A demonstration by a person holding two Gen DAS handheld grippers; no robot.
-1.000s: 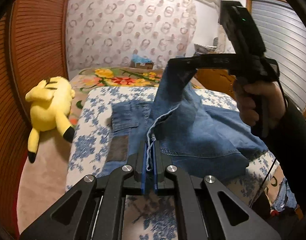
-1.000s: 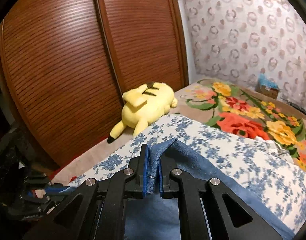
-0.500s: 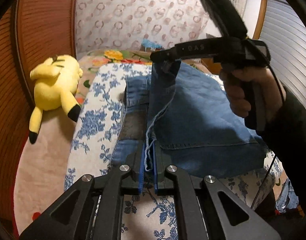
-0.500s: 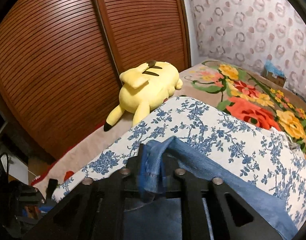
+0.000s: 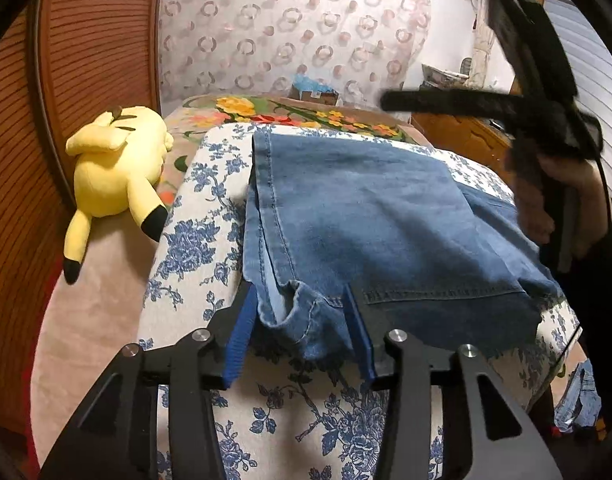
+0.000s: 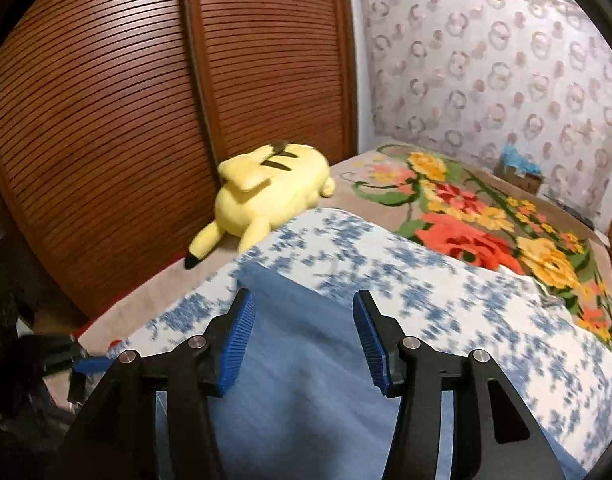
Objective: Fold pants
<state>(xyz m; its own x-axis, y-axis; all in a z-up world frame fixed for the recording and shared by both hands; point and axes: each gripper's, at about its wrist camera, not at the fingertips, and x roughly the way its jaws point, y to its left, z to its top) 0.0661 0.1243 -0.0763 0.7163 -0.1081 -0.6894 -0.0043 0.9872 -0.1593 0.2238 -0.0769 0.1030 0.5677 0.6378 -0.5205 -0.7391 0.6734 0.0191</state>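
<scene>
Both tongs stand apart at the jaws, having just been opening, and neither presses on anything. In the left wrist view the left gripper [image 5: 302,334] has its blue pads [image 5: 238,340] spread on either side of a rumpled hem of the jeans [image 5: 365,216], which lies loose between them without being pinched. In the right wrist view the right gripper [image 6: 304,336] is blurred but clearly spread too, with denim lying flat under and between its blue pads [image 6: 369,344], not clamped. The same tool shows in the left wrist view as a dark blurred bar held up over the far right of the cloth by a hand [image 5: 561,204] in a dark sleeve. The jeans lie folded over on a white cover with blue flowers [image 5: 194,240], their long edge running away from the left gripper and a frayed hem at the near side. Beyond the cover is a bedspread with big orange and yellow flowers [image 6: 485,220]. A yellow plush toy [image 5: 118,172] lies to the left on the bed, near a brown slatted wardrobe door [image 6: 106,120]. A curtain with ring patterns [image 5: 286,36] hangs at the far end.
</scene>
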